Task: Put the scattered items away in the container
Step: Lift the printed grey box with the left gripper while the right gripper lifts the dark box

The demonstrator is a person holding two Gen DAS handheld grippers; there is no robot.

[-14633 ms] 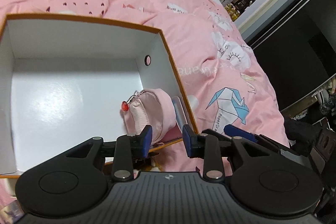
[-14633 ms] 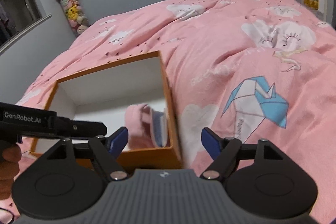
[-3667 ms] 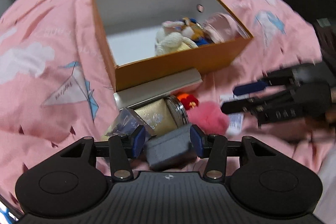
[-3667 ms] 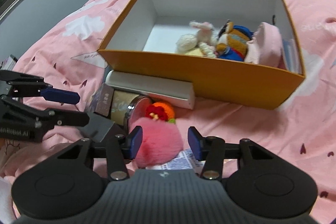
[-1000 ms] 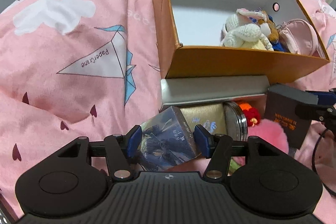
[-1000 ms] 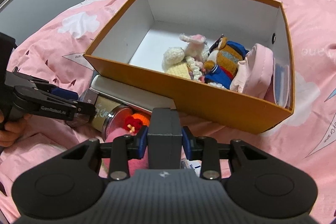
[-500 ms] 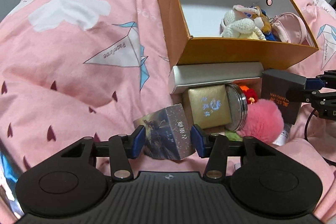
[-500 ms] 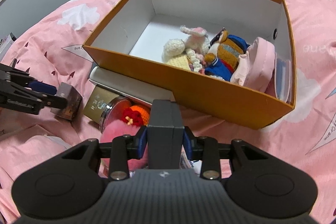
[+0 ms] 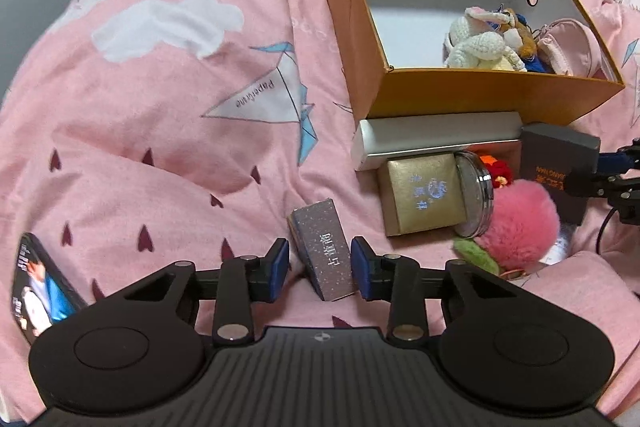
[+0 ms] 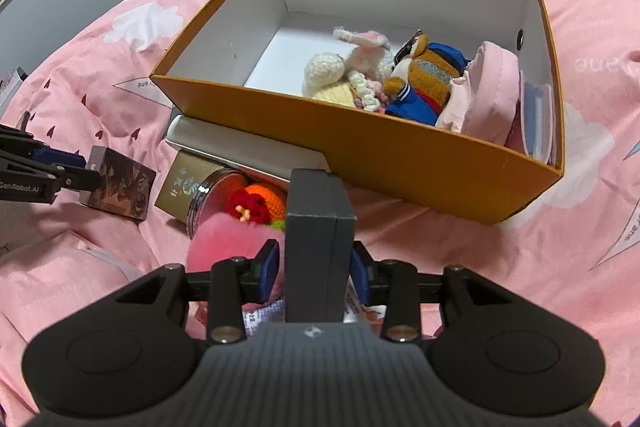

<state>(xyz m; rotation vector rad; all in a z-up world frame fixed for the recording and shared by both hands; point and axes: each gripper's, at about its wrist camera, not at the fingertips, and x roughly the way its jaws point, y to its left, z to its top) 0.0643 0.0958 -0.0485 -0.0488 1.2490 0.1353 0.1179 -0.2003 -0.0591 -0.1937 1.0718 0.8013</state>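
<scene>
Right gripper [image 10: 312, 269] clamps dark box [image 10: 318, 247], orange container [image 10: 400, 155] just ahead w/ toys in. Left gripper [image 9: 316, 267] is wide around small box [image 9: 324, 247]. Silver case [image 9: 432, 139], gold box [image 9: 424, 199], pompom [image 9: 520, 223] remain outside; approx. half done.

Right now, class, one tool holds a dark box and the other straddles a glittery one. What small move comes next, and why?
Probably carry the right tool forward over the orange container and release there. It is shut on the dark grey box, held short of the container's near wall, with free floor visible inside at the left. The left tool is open around the glittery box.
</scene>
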